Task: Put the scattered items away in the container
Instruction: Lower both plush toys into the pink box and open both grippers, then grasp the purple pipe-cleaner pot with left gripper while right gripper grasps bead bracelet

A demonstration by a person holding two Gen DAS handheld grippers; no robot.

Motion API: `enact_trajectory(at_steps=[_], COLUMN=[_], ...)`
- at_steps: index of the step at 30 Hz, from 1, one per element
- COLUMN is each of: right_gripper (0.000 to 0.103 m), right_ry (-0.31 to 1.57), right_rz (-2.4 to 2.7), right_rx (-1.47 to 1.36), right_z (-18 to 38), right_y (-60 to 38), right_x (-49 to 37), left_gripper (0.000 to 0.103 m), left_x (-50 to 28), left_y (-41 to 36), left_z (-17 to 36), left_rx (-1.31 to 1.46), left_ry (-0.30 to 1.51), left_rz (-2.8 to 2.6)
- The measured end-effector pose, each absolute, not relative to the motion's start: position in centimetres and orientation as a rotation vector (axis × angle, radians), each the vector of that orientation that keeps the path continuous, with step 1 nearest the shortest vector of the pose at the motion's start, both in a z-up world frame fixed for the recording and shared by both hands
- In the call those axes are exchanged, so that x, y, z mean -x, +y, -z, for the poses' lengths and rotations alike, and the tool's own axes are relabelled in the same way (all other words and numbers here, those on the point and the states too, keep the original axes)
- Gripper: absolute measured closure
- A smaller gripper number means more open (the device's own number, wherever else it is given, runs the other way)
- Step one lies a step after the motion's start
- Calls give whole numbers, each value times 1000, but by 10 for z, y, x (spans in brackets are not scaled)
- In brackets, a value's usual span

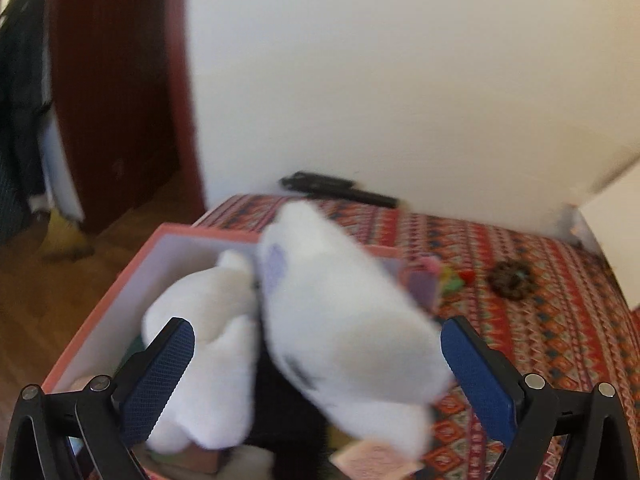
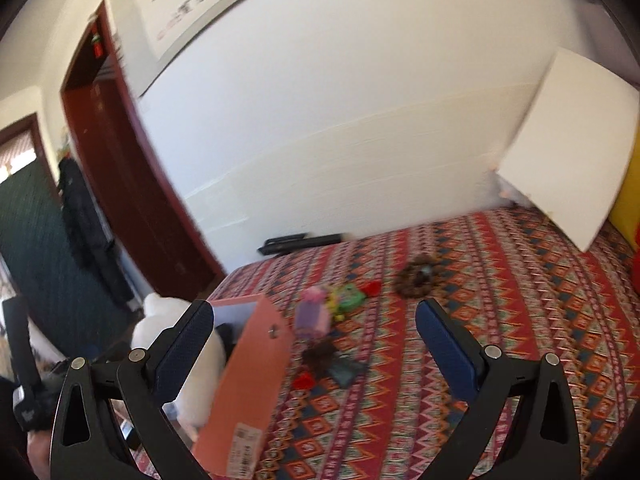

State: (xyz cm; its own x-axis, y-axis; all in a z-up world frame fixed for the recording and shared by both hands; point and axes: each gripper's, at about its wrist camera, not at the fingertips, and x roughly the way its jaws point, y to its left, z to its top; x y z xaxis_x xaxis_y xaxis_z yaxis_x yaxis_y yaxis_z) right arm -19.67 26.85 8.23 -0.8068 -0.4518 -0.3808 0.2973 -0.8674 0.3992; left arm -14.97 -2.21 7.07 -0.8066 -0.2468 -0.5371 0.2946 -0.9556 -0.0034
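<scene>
A white plush toy (image 1: 304, 320) lies between the fingers of my left gripper (image 1: 316, 364), over the open pink box (image 1: 120, 292). The jaws stand wide apart and do not press on the toy. The picture is blurred. In the right wrist view the box (image 2: 248, 372) stands at the left edge of the patterned bed, with the plush (image 2: 168, 328) showing behind it. My right gripper (image 2: 316, 344) is open and empty above the bed. A purple and pink toy (image 2: 314, 312), a green toy (image 2: 348, 296), small red pieces (image 2: 370, 288) and a dark brown round item (image 2: 416, 278) lie scattered on the cover.
The bed has a red patterned cover (image 2: 480, 360). A black flat object (image 2: 300, 242) lies at the far edge by the white wall. A white board (image 2: 568, 172) leans at the right. A dark red door (image 2: 120, 168) and wooden floor (image 1: 48, 288) are left.
</scene>
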Motion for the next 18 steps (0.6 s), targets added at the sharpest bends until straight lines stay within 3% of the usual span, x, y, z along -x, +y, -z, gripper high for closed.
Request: enact_trajectory(at_steps=[9, 13, 18], right_gripper=[1, 1, 1], right_ry=[-559, -611, -704], right_rz=[2657, 2648, 2527], right_rx=[-686, -733, -843], right_z=[-67, -47, -9], right_y=[335, 348, 358], right_x=[208, 233, 289], left_gripper=[1, 1, 1], left_x=[152, 184, 263], left_y=[69, 101, 141], left_z=[-76, -53, -4], left_rx=[-709, -779, -807], left_ry=[-85, -208, -504], left_rz=[2869, 2867, 2707])
